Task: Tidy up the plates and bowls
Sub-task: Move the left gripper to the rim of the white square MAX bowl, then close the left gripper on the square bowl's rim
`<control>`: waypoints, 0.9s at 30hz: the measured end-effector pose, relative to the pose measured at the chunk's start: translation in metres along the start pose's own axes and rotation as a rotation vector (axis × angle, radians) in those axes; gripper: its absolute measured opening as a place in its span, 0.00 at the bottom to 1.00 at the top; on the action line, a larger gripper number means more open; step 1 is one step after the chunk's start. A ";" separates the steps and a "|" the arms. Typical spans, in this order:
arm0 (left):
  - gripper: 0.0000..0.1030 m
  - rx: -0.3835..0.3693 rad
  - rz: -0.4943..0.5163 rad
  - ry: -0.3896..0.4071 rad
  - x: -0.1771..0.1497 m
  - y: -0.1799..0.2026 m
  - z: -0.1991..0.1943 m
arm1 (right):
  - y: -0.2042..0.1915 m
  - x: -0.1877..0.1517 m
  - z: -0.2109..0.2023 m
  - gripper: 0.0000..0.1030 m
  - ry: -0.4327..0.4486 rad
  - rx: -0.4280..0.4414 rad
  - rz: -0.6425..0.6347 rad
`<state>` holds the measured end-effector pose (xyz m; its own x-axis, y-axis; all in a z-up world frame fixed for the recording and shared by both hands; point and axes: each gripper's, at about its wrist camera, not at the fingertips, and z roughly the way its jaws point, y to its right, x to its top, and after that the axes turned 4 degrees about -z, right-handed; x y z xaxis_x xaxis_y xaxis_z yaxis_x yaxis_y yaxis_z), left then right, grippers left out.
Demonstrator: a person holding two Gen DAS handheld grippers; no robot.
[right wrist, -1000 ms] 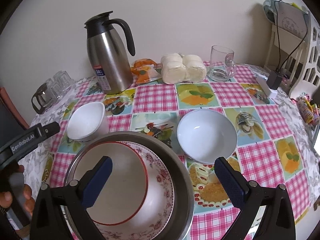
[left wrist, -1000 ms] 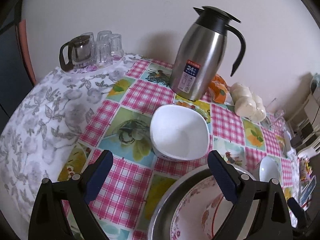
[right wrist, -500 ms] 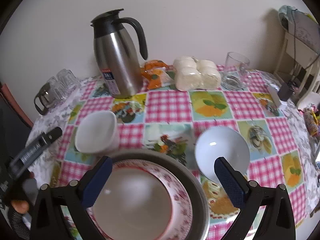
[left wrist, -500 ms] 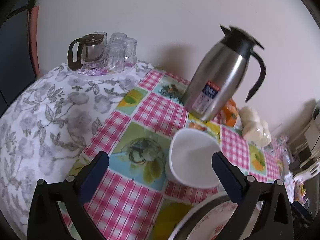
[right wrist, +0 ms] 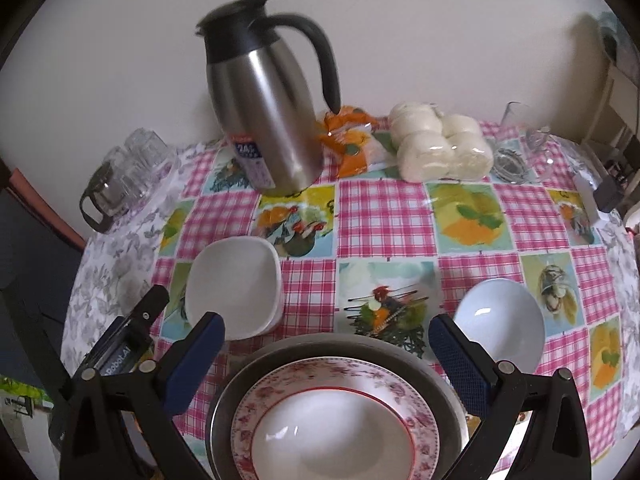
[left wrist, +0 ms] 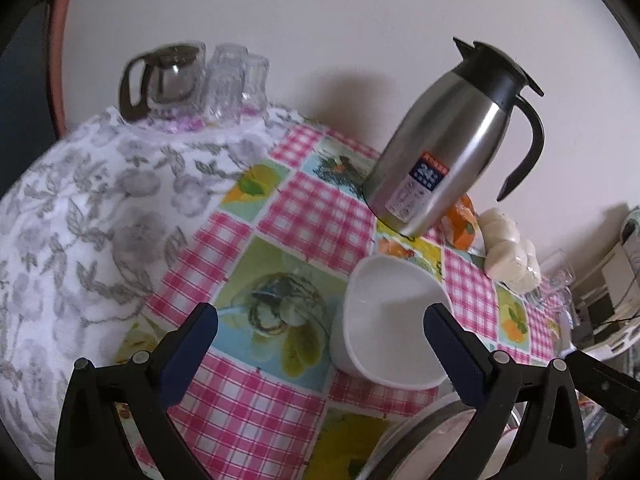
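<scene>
A white square bowl (left wrist: 390, 320) (right wrist: 234, 288) stands on the checked tablecloth, left of a steel basin (right wrist: 340, 346). The basin holds a floral-rimmed plate (right wrist: 400, 394) with a red-rimmed bowl (right wrist: 332, 432) inside it. A pale blue round bowl (right wrist: 502, 324) sits right of the basin. My left gripper (left wrist: 320, 342) is open and empty, just short of the white square bowl, which lies toward its right finger. My right gripper (right wrist: 326, 354) is open and empty above the basin's far rim. The left gripper's body shows in the right wrist view (right wrist: 128, 344).
A steel thermos jug (right wrist: 268, 120) (left wrist: 448, 160) stands at the back. Beside it lie an orange packet (right wrist: 348, 136) and wrapped white buns (right wrist: 440, 148). A glass mug (right wrist: 516, 140) is at the back right. A glass pot and upturned glasses (left wrist: 192, 80) are at the back left.
Both grippers have pulled back and tilted up. The white square bowl has slid toward the left gripper's right finger. In the right wrist view the basin sits lower and more centred. Both stay open.
</scene>
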<state>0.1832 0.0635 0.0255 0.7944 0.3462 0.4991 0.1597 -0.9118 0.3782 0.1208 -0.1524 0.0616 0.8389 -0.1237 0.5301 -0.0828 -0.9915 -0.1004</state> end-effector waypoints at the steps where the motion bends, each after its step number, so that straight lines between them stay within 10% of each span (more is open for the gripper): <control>1: 1.00 -0.009 -0.014 -0.005 0.001 -0.002 0.001 | -0.005 0.002 0.003 1.00 -0.003 -0.016 -0.016; 15: 0.96 -0.011 -0.087 -0.091 0.004 -0.017 0.028 | -0.035 0.020 0.044 0.97 -0.062 -0.081 -0.096; 27: 0.57 -0.036 -0.067 -0.185 0.000 -0.009 0.061 | -0.041 0.021 0.094 0.43 -0.197 -0.058 -0.079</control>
<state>0.2175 0.0582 -0.0253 0.8773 0.3560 0.3219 0.1972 -0.8788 0.4346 0.1922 -0.1105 -0.0025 0.9324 -0.0409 0.3590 -0.0387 -0.9992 -0.0133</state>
